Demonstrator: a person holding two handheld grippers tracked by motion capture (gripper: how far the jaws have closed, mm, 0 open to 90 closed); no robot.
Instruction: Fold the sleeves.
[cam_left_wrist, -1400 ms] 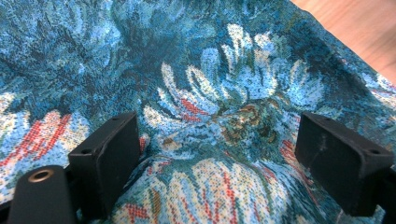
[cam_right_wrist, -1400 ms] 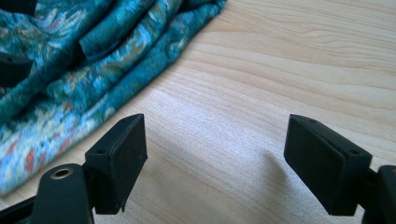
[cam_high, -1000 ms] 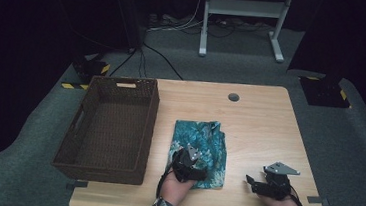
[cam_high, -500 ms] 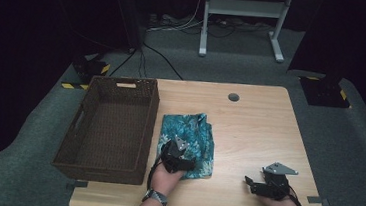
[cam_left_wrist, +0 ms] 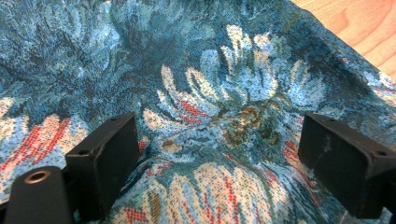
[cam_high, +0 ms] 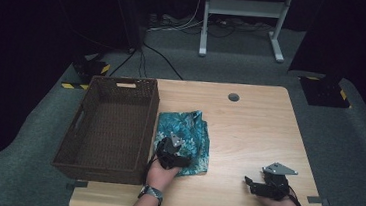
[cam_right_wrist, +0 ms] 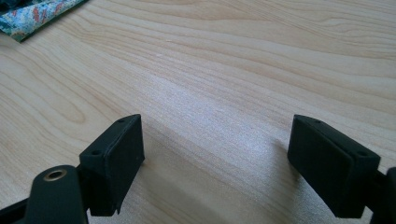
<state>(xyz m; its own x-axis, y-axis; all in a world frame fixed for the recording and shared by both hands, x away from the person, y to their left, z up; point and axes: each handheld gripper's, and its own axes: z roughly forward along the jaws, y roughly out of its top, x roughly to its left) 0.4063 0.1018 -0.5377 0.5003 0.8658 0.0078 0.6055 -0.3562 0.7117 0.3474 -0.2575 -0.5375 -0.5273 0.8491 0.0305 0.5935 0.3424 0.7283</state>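
Note:
A folded blue floral cloth [cam_high: 191, 134] lies on the wooden table [cam_high: 248, 134], its left edge against the wicker basket [cam_high: 150, 125]. My left gripper [cam_high: 173, 150] rests on the cloth's near half. In the left gripper view the gripper [cam_left_wrist: 215, 140] has its jaws wide apart, tips down on the cloth [cam_left_wrist: 210, 70], which bulges a little between them. Near the front right of the table my right gripper [cam_high: 250, 183] lies low, pointing left. In the right gripper view it [cam_right_wrist: 217, 154] stands open over bare wood [cam_right_wrist: 233, 56], with a corner of the cloth [cam_right_wrist: 28, 14] far off.
The dark brown basket is empty and takes up the table's left third. A round cable hole [cam_high: 233, 97] sits near the far edge. A white desk frame [cam_high: 238, 17] and cables stand on the grey floor beyond.
The left hand and the cloth under it have slid left together, from the table's middle up to the basket's side. The right gripper has stayed where it was.

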